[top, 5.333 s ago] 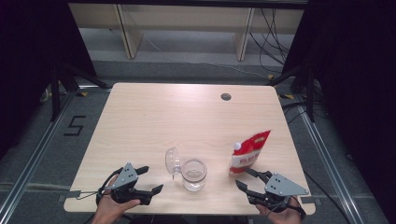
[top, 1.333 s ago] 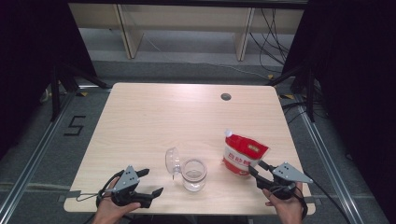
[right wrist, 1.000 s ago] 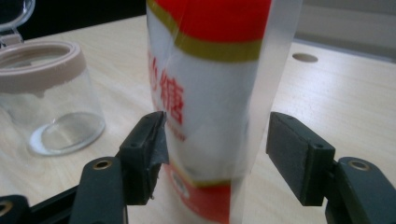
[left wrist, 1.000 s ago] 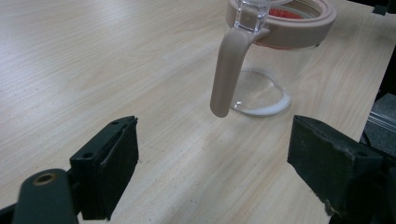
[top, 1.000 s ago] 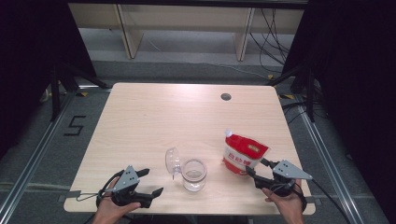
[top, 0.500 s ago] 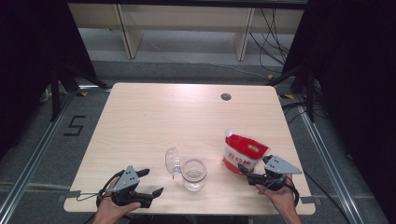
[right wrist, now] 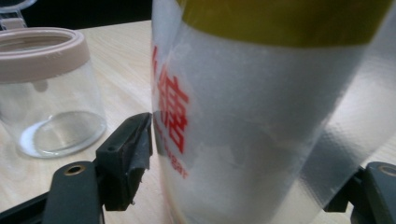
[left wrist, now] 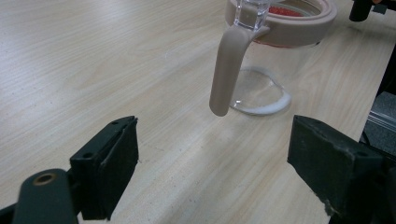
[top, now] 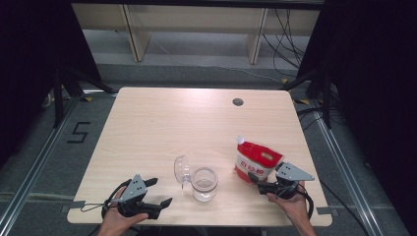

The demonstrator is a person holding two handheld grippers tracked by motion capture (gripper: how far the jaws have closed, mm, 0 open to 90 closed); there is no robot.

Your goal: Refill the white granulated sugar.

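On the wood table (top: 162,123) we had the open glass jar (top: 203,183) still empty, red pouch (top: 255,164) just right of it between our right gripper (top: 261,183) jaws, not yet clamped afaict; left gripper (top: 156,192) sat open, idle, left of jar.

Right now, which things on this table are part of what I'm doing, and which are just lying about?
Likely in the job:
- red and white pouch, standing between the right tool's open jaws
- glass jar, hinged lid flipped open
- left tool, open, facing the jar's clasp

Just there:
- dark round hole near the table's far edge
- cables on the floor behind
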